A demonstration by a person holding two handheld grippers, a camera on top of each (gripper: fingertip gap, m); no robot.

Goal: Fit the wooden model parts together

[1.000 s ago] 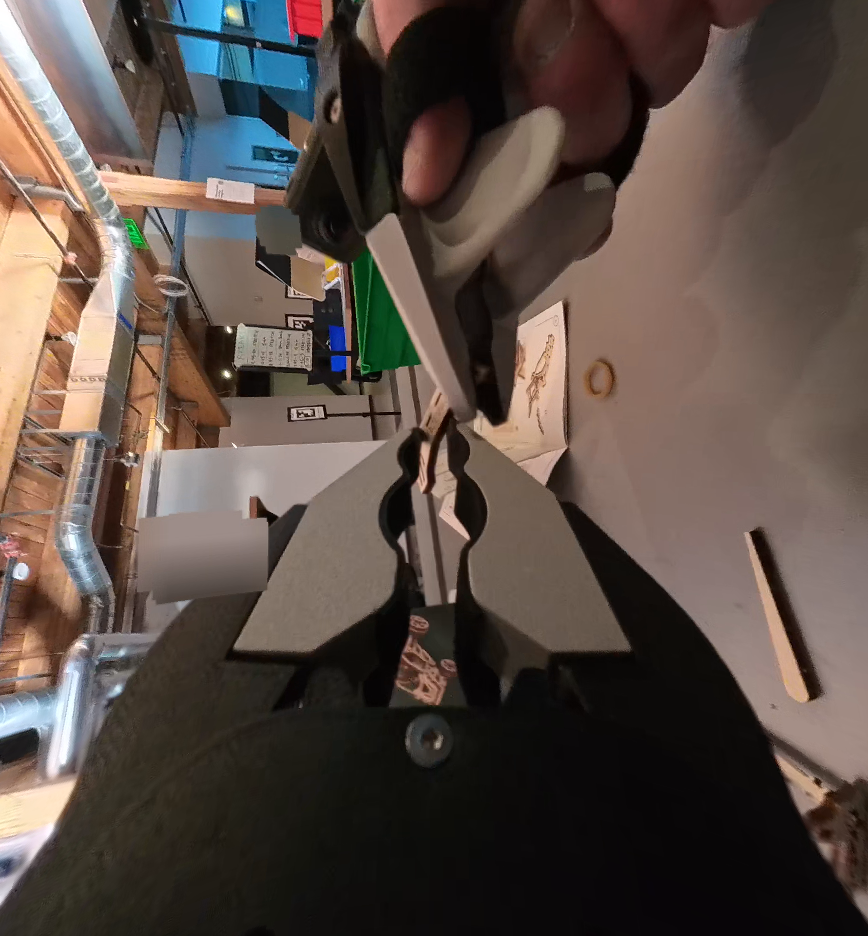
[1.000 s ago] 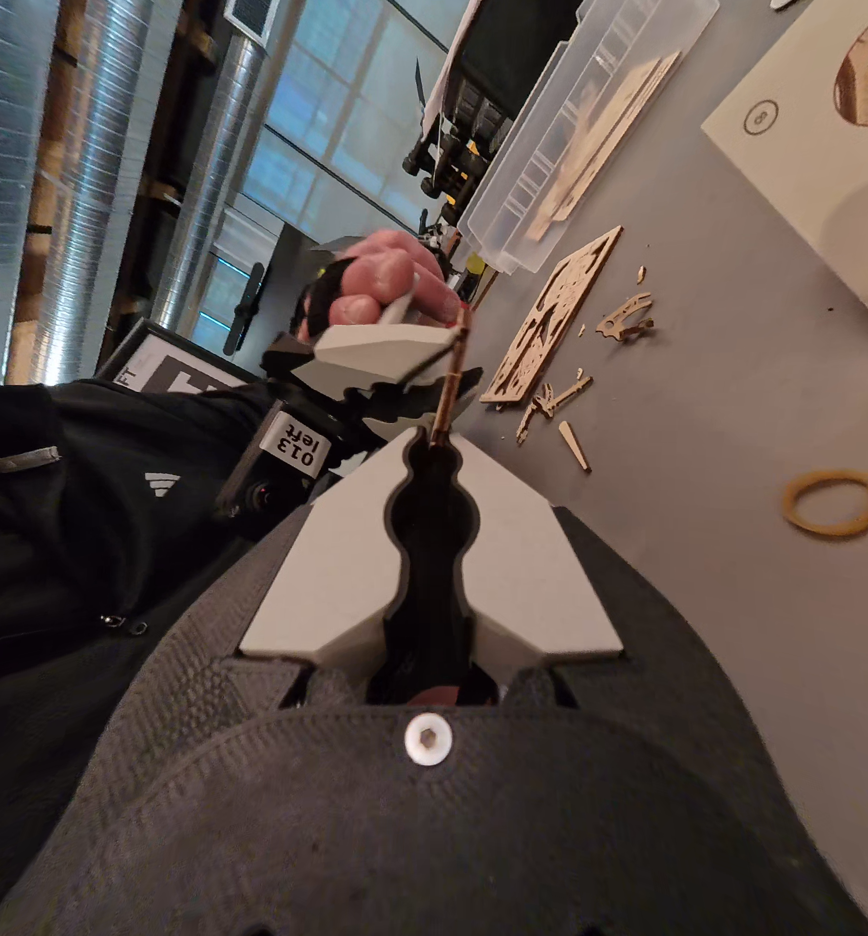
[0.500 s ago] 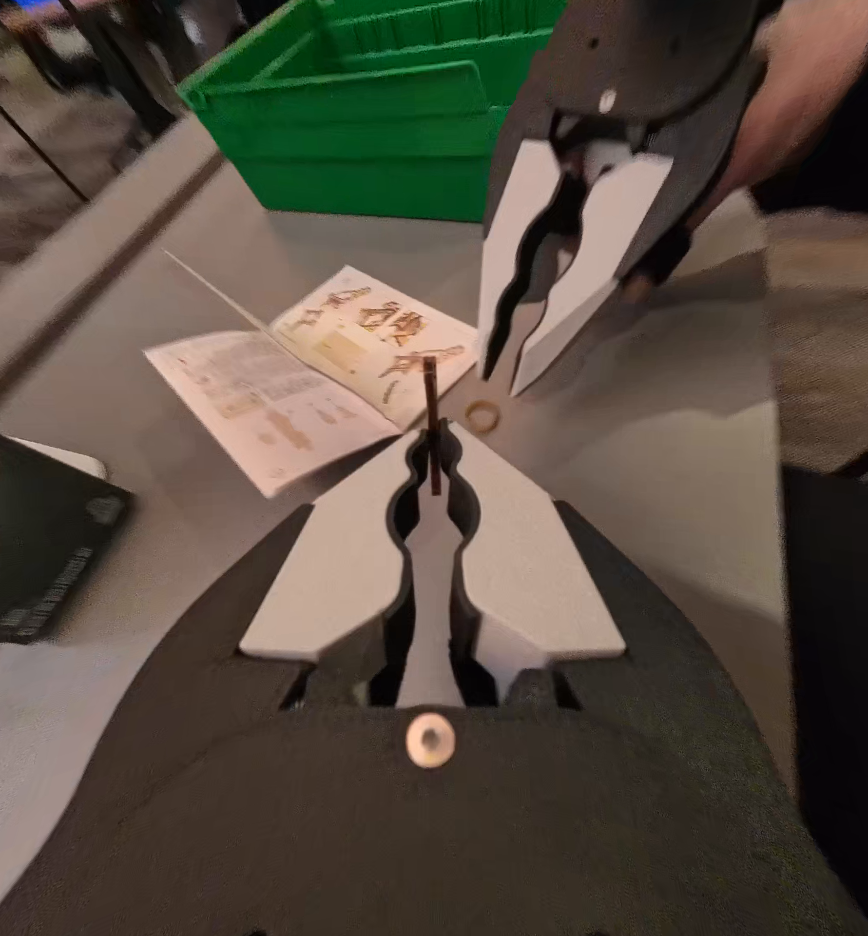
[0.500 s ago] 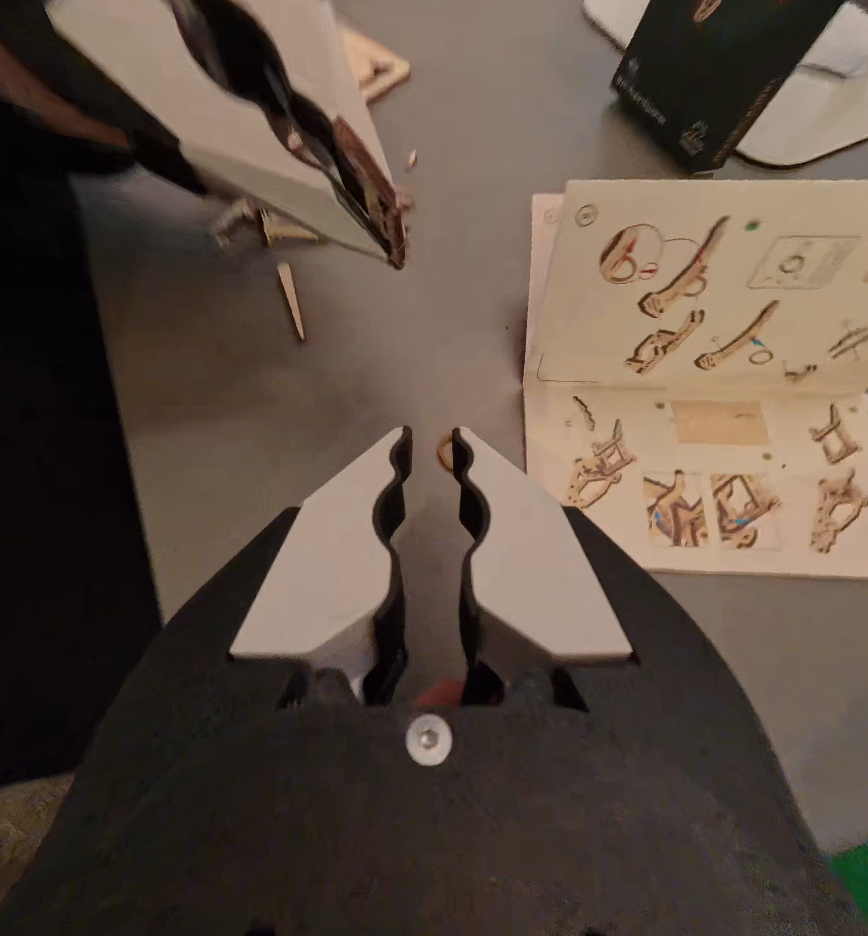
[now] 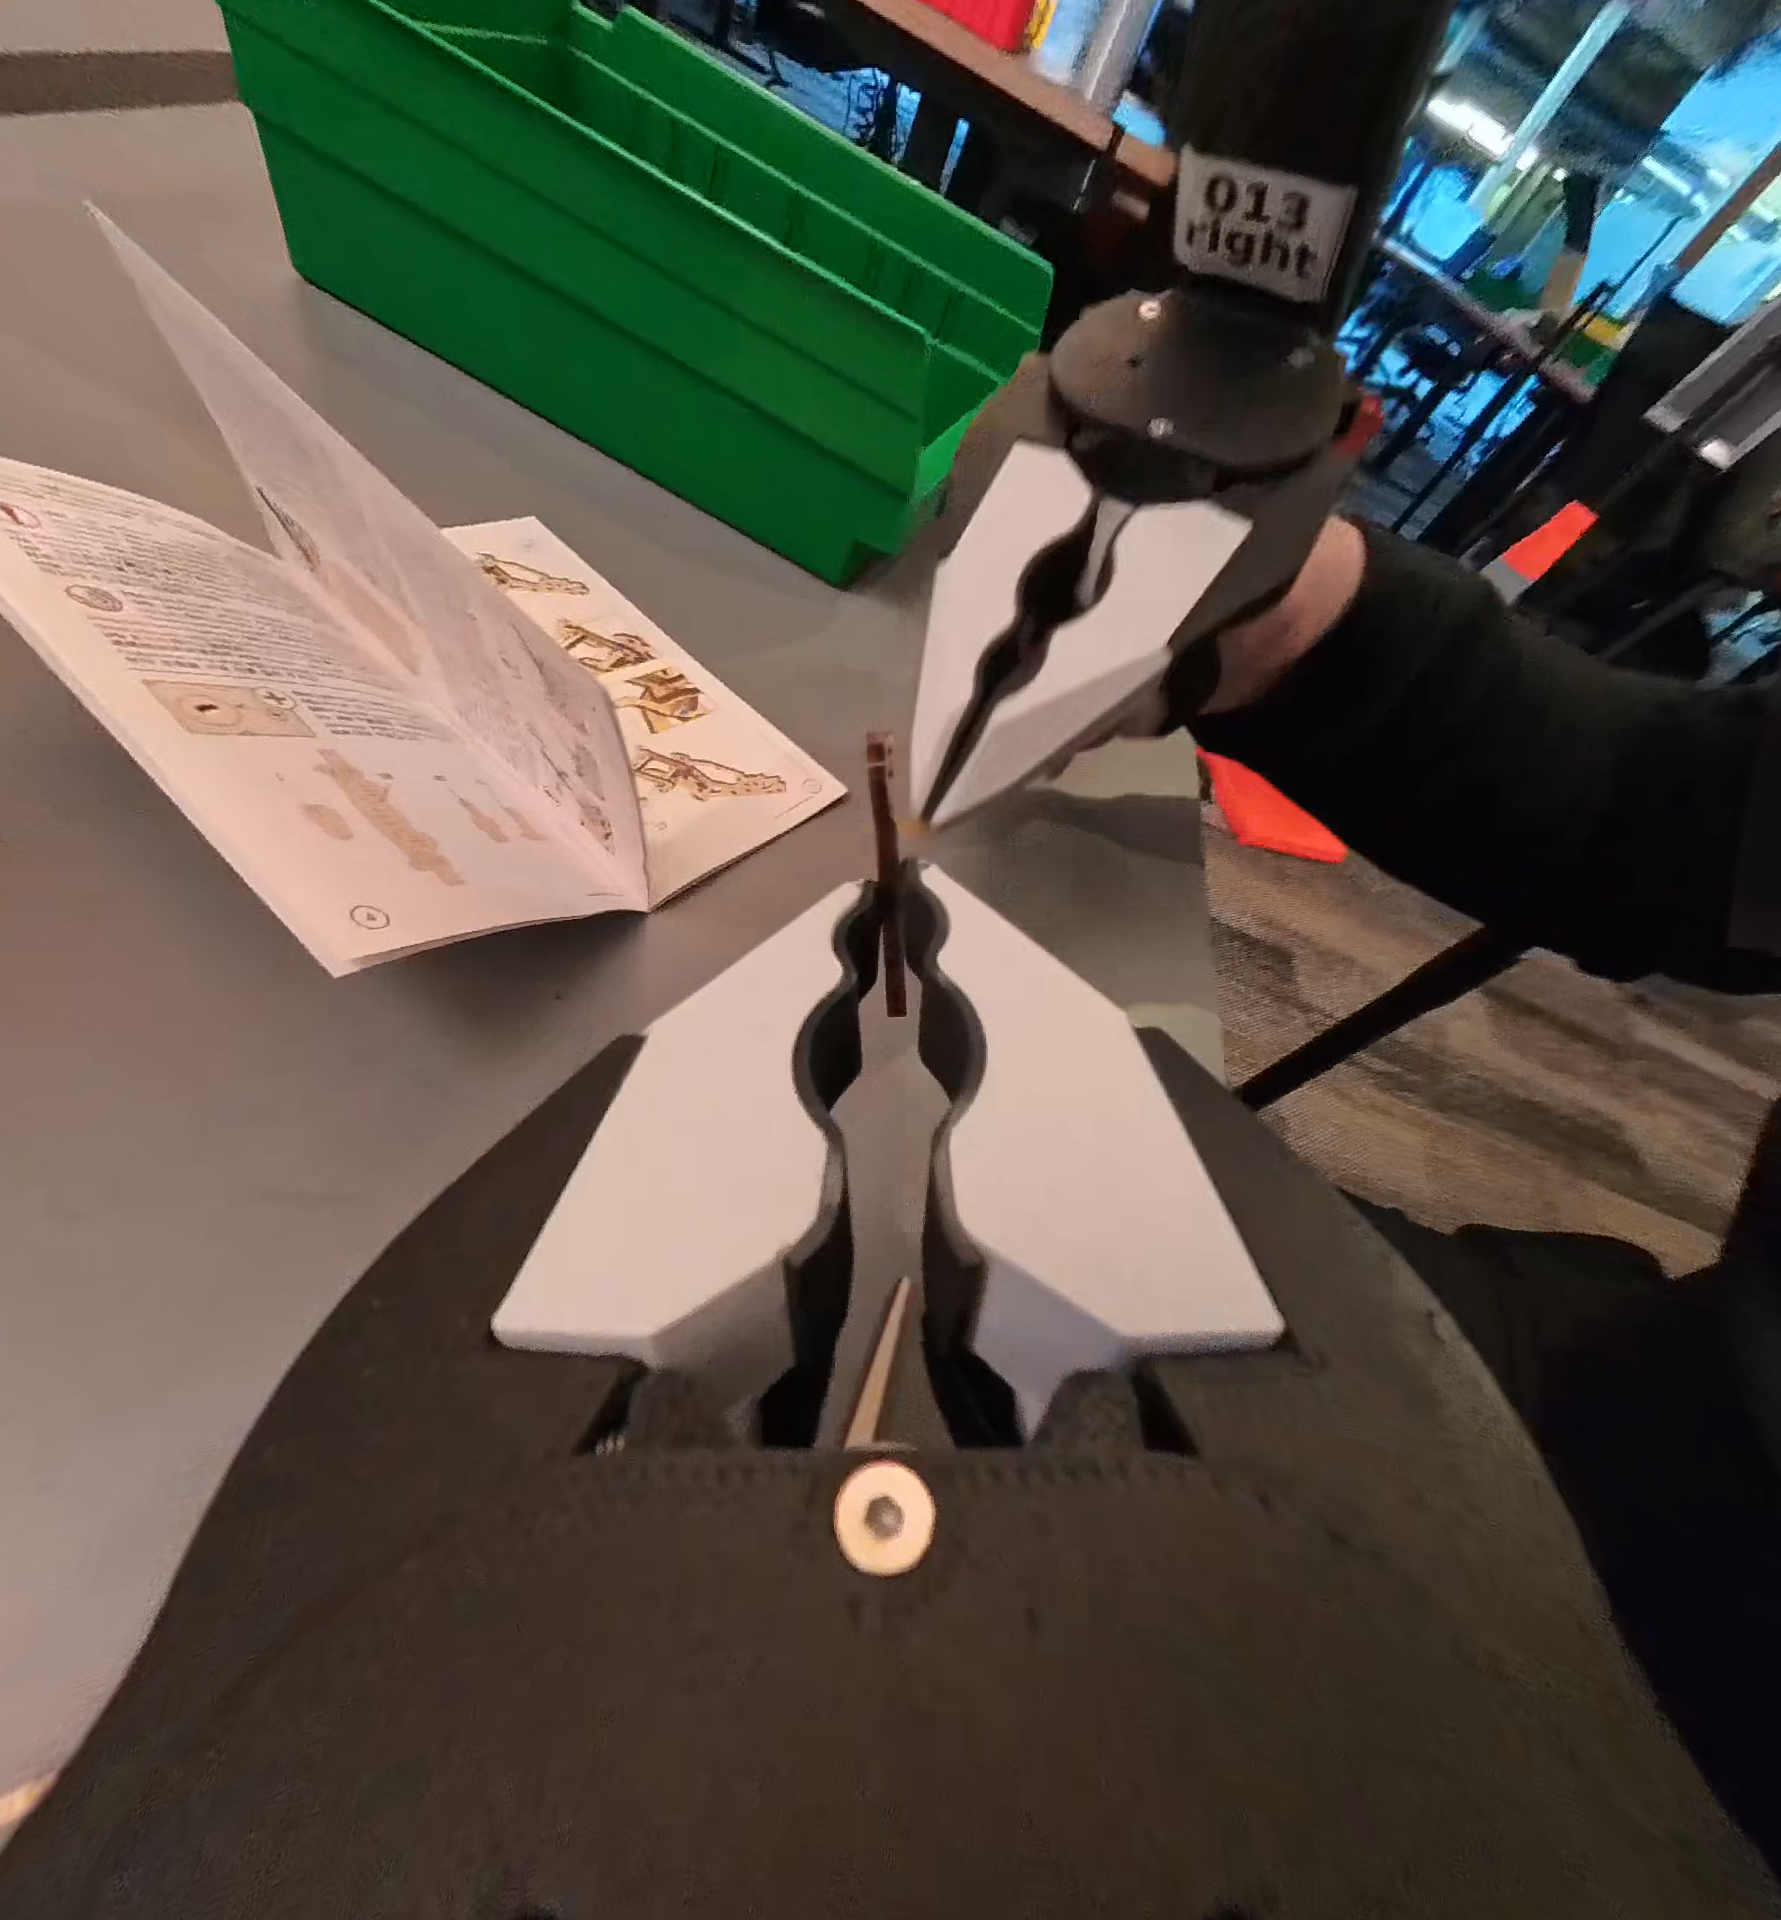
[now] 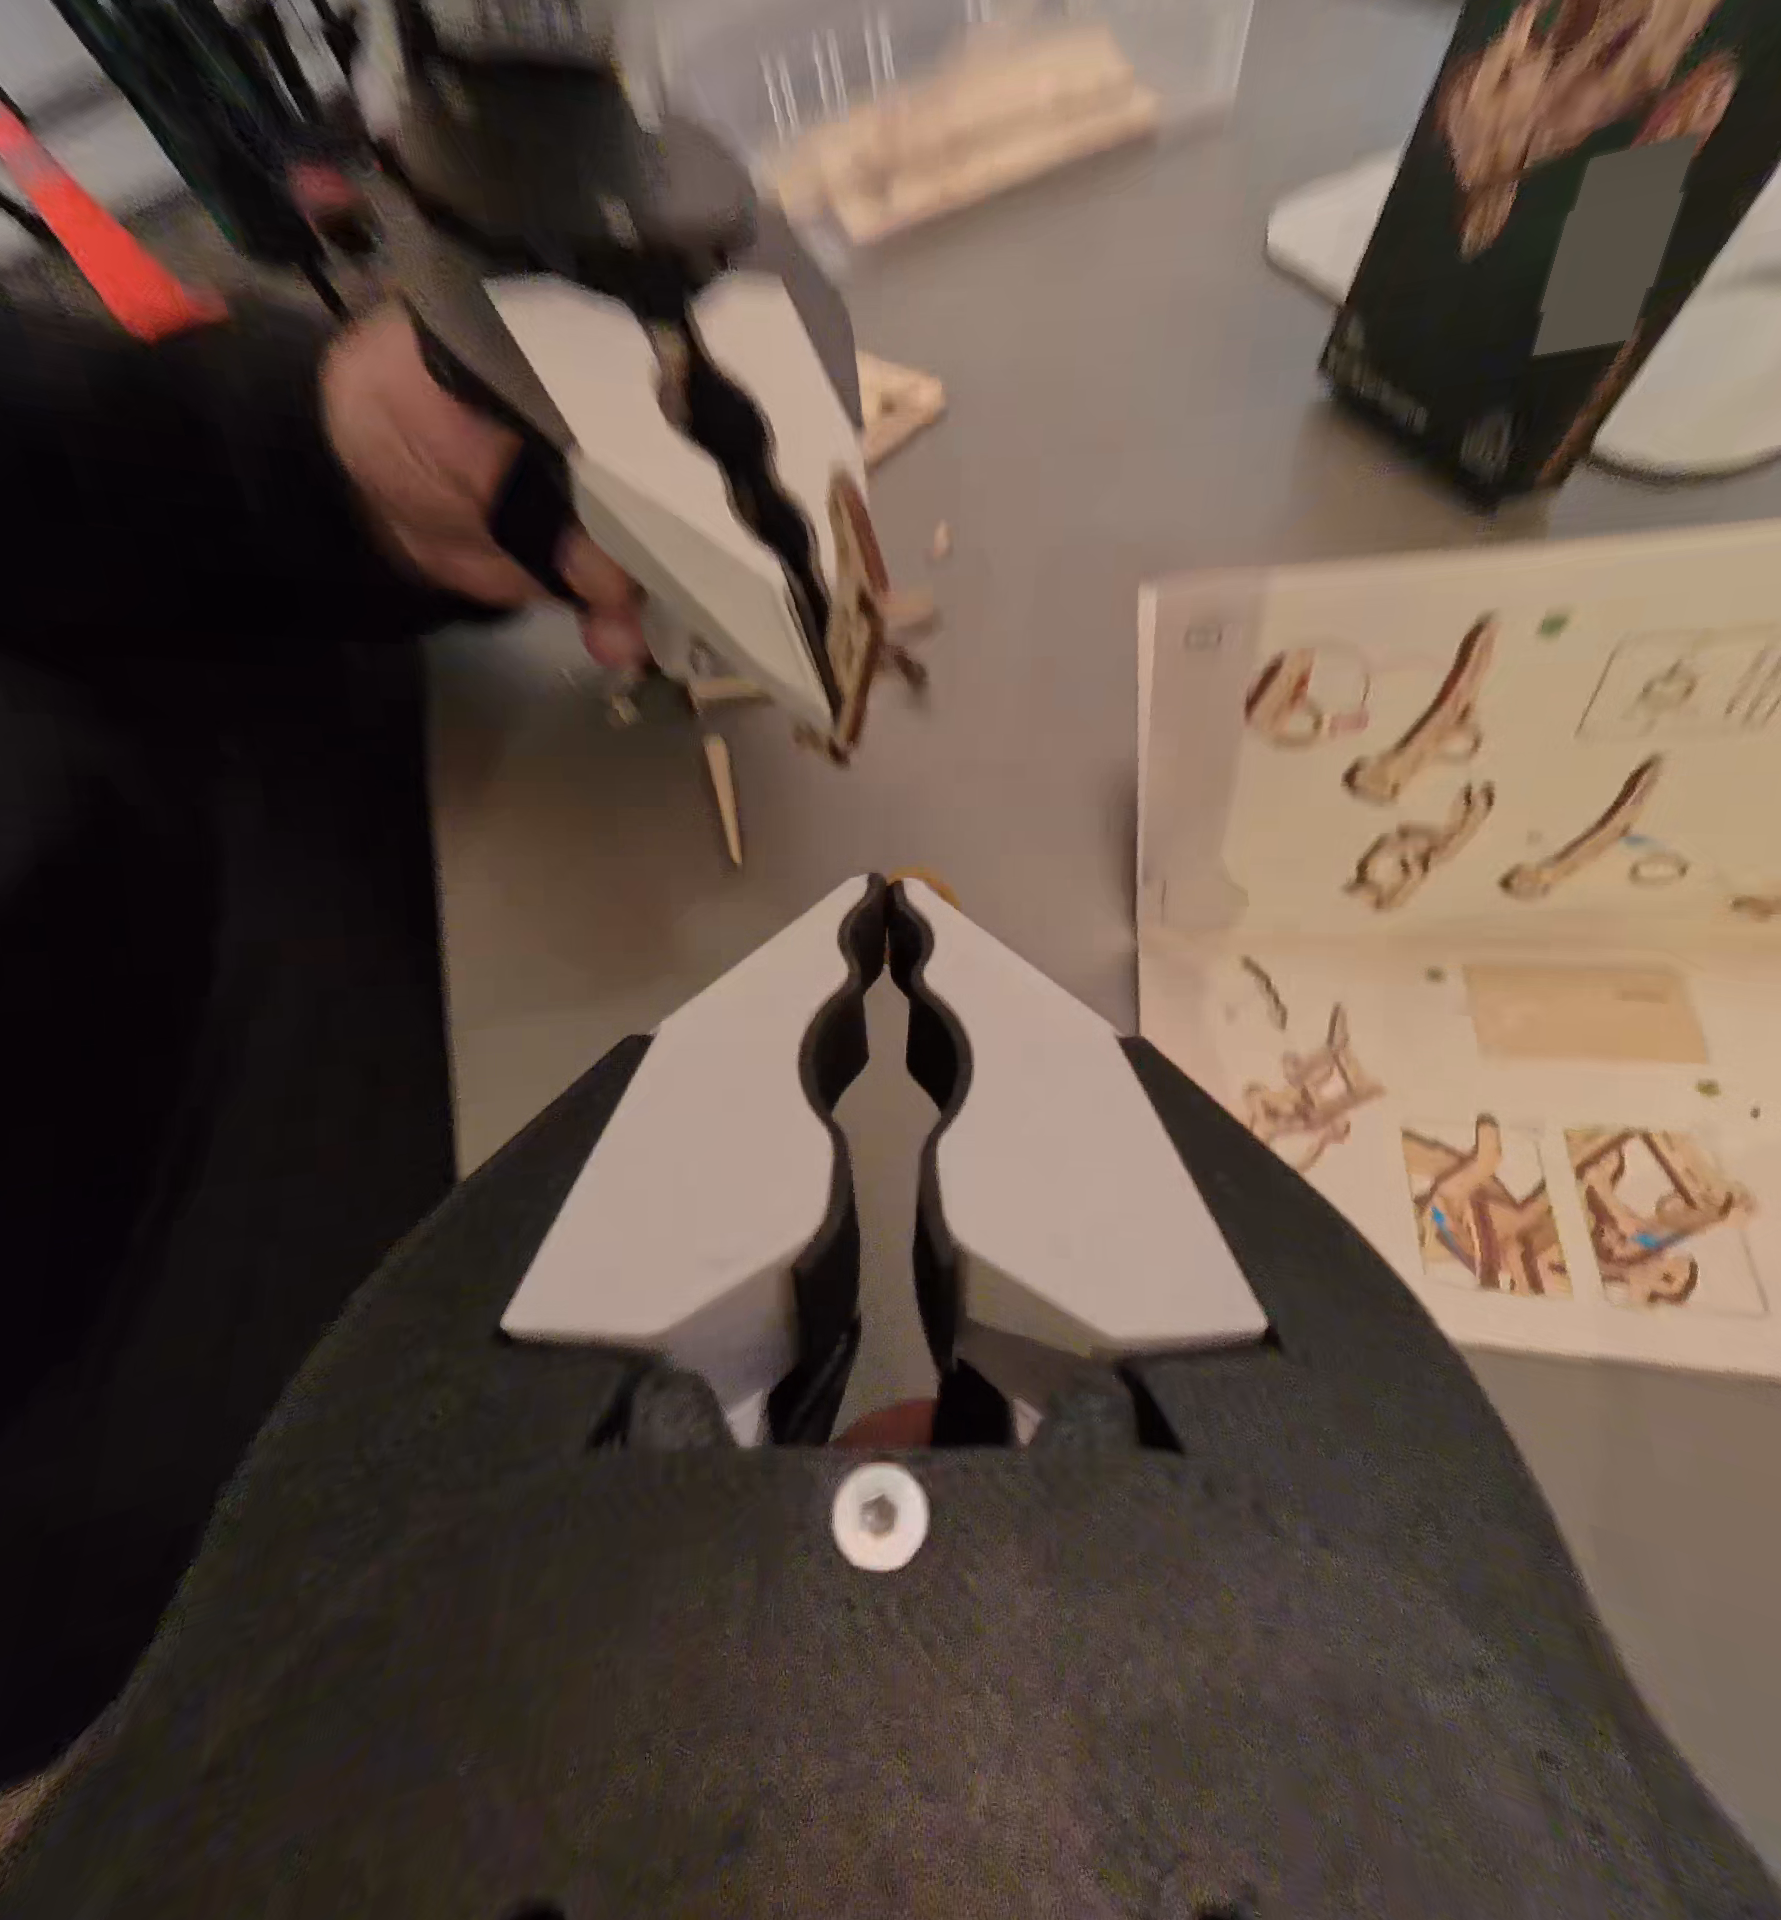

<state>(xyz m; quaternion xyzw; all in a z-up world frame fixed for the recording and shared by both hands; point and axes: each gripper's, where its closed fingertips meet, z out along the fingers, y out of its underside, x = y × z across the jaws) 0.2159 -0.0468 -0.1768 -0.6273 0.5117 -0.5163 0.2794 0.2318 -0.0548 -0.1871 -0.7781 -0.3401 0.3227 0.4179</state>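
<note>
Dark wood strip [image 5: 887, 873] stands upright, clamped edge-on between the left gripper [image 5: 891, 891] fingertips, just right of the open booklet [image 5: 366, 665] on the grey table [image 5: 117, 1091]. Right gripper [image 6: 886, 894] jaws closed on a yellow rubber band [image 6: 922, 879] at table level beside the booklet.

Your left gripper [image 5: 891, 883] and right gripper [image 6: 886, 896] look alike: a rough black body, one silver screw [image 5: 884, 1525] at its middle, and pale grey jaws with wavy black inner edges. The right one carries a white sticker [image 5: 1250, 234] on its black handle. You wear black sleeves [image 5: 1488, 748] and black finger straps [image 6: 533, 520].
</note>
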